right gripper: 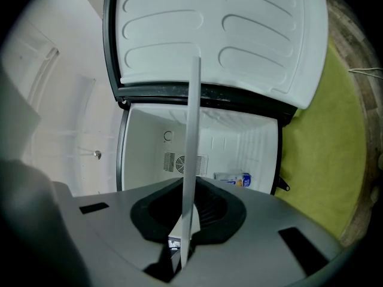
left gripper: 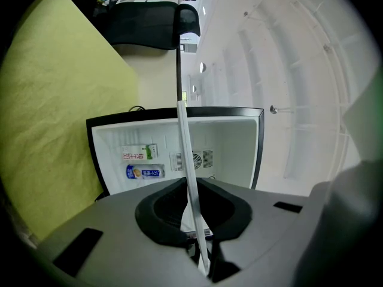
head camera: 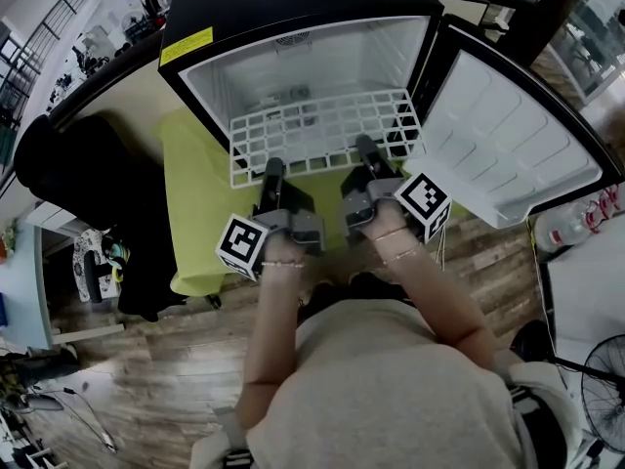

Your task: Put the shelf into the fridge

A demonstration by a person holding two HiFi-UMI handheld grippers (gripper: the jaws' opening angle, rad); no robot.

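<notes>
A white wire shelf (head camera: 322, 130) lies level across the mouth of the open black mini fridge (head camera: 293, 57), its far part inside the white cavity. My left gripper (head camera: 272, 172) is shut on the shelf's near edge at the left, and my right gripper (head camera: 365, 150) is shut on the same edge at the right. In the left gripper view the shelf (left gripper: 187, 160) shows edge-on as a thin white strip clamped in my left gripper (left gripper: 194, 220). The right gripper view has the shelf (right gripper: 192, 136) as the same kind of strip, caught in my right gripper (right gripper: 187, 217).
The fridge door (head camera: 508, 145) stands swung open to the right. A can and a carton (left gripper: 145, 172) lie at the back of the cavity. The fridge rests on a yellow-green mat (head camera: 195, 203). A black chair (head camera: 59, 174) stands left, a fan (head camera: 605, 389) lower right.
</notes>
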